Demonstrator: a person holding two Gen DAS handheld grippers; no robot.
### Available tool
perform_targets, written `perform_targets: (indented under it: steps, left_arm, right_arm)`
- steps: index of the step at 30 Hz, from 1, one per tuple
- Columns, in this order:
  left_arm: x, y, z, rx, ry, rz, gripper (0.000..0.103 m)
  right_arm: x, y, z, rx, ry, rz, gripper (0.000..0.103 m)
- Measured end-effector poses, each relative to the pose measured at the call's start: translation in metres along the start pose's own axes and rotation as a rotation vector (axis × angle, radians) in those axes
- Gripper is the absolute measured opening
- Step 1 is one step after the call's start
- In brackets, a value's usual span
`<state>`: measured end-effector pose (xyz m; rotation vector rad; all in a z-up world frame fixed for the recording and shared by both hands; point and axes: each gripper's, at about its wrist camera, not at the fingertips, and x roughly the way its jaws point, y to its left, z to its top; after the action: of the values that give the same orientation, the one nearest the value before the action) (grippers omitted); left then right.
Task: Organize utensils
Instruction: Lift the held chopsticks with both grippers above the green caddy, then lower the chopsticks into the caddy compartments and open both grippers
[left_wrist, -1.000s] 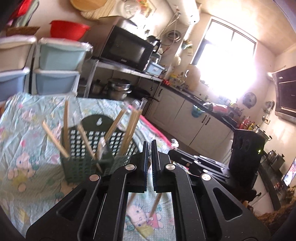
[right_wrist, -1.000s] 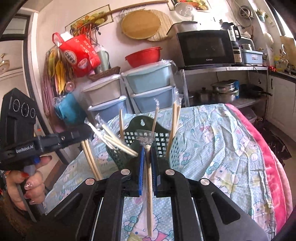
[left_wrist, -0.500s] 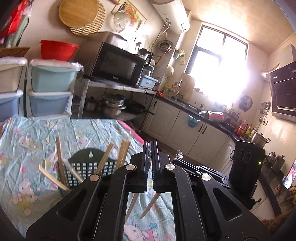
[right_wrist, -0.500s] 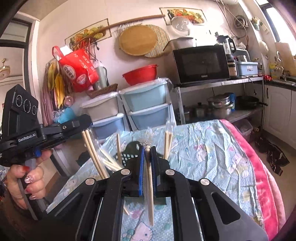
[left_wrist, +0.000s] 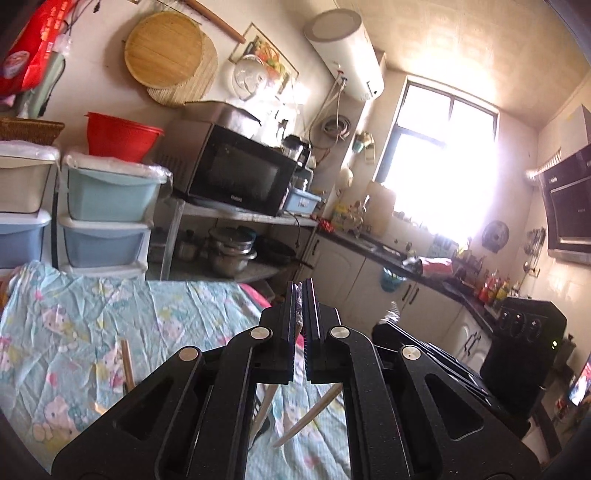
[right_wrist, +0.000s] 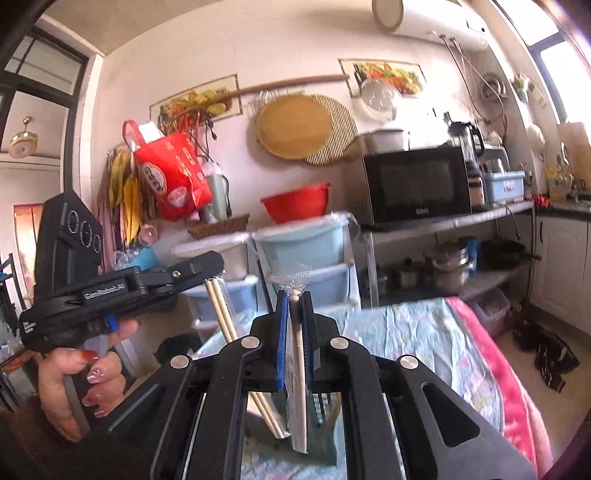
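My left gripper (left_wrist: 302, 291) is shut on a plastic-wrapped pair of wooden chopsticks (left_wrist: 263, 413), which hangs down below the jaws over the patterned tablecloth (left_wrist: 66, 332). My right gripper (right_wrist: 294, 299) is shut on another wrapped pair of chopsticks (right_wrist: 300, 402), held upright with the wrapper tip above the fingers. In the right wrist view the left gripper (right_wrist: 207, 264) shows at the left with its chopsticks (right_wrist: 225, 317) hanging from it. The dark green utensil basket (right_wrist: 319, 406) is only glimpsed below the right jaws. One chopstick (left_wrist: 127, 363) sticks up at the lower left in the left wrist view.
Stacked plastic drawers (left_wrist: 107, 218) with a red bowl (left_wrist: 120, 136) stand behind the table. A microwave (left_wrist: 236, 177) sits on a metal shelf with pots below. A pink blanket edge (right_wrist: 491, 365) runs along the table's right side. Kitchen counters (left_wrist: 391, 258) lie beyond.
Both grippers have risen and tilted up with their chopsticks. The basket has dropped out of the left wrist view and nearly out of the right.
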<state>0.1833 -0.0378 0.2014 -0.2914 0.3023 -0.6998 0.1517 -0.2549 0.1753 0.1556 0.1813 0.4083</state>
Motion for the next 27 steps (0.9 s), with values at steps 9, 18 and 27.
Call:
perform_targets:
  steps: [9, 18, 27]
  left_arm:
    - [-0.006, 0.021, 0.028, -0.01, -0.118, 0.079, 0.002]
    - [-0.003, 0.043, 0.024, 0.014, -0.145, 0.14, 0.002]
    - [0.012, 0.058, -0.007, 0.054, -0.073, 0.207, 0.002]
  right_arm:
    - [0.009, 0.004, 0.024, -0.022, -0.09, 0.017, 0.007]
    - [0.029, 0.002, 0.013, -0.062, -0.107, -0.006, 0.007]
    - [0.051, 0.004, -0.012, -0.1, -0.088, -0.025, 0.007]
